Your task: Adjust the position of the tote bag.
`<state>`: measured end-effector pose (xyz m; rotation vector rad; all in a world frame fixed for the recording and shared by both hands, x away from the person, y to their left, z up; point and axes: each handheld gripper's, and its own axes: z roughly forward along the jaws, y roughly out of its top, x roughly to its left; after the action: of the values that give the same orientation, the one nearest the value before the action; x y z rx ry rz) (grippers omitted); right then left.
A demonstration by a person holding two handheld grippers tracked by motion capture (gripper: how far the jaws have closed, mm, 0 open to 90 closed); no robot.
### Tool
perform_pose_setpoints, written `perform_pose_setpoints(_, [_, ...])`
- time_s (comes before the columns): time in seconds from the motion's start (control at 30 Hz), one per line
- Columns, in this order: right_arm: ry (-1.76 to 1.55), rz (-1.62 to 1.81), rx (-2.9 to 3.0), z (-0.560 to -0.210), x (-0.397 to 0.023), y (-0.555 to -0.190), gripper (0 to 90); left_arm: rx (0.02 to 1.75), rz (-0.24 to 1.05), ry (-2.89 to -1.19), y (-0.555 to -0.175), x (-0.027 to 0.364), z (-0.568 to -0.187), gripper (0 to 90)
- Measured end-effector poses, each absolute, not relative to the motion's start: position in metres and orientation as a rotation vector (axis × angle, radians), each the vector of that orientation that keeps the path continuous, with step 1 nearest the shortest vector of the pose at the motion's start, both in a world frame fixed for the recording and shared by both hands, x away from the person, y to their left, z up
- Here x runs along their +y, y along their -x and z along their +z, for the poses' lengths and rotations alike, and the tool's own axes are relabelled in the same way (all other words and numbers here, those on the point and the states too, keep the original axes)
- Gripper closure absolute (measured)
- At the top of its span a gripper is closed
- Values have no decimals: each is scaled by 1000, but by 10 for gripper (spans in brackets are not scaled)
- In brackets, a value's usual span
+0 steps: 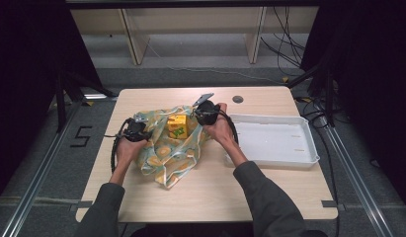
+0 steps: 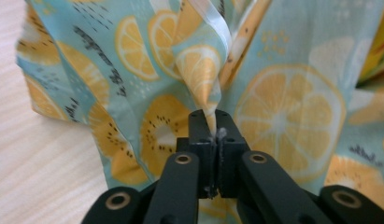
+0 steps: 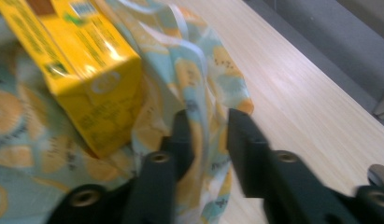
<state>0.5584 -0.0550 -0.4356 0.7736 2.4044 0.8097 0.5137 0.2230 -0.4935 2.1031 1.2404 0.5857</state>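
Fabric bag (image 2: 278, 107) pinched, left tongs (image 2: 213, 126) shut

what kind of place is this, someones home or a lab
Most likely a lab or recording room, not a home. The wooden table stands between dark curtains, with metal floor rails, loose cables along the floor, and a taped number marker beside it.

1. Both grippers, left gripper (image 1: 135, 129) and right gripper (image 1: 206, 109), have black bodies.
2. Black cable (image 1: 113, 150) trails from the left one.
3. Grey three-cornered plate (image 1: 203, 98) tops the right one.
4. Jaws: matte black, brass-ringed pivot holes.
5. Sleeves (image 1: 268, 200): dark grey, long.
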Motion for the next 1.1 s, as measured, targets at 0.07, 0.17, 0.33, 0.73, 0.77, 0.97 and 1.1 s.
perform_pose_setpoints(0.07, [-787,777,2422,-443,-51,-563,859,1238,578,-2108,-511,224,-493,835])
perform_pose_setpoints(0.17, [-808,699,2465,-459,-45,-570,876,1207,590,-2083,-503,227,-482,694])
perform_pose_setpoints(0.33, [-855,681,2489,-468,-43,-573,877,1133,653,-2013,-483,226,-451,514])
perform_pose_setpoints(0.73, [-878,605,2515,-474,-47,-576,833,1237,648,-2172,-504,227,-490,865])
perform_pose_setpoints(0.77, [-877,595,2527,-476,-47,-577,803,1247,634,-2168,-506,229,-493,865])
perform_pose_setpoints(0.97, [-970,684,2480,-467,-49,-573,492,1295,587,-2178,-504,239,-497,864])
perform_pose_setpoints(1.1, [-946,803,2455,-446,-57,-559,543,1279,596,-2160,-501,240,-497,862])
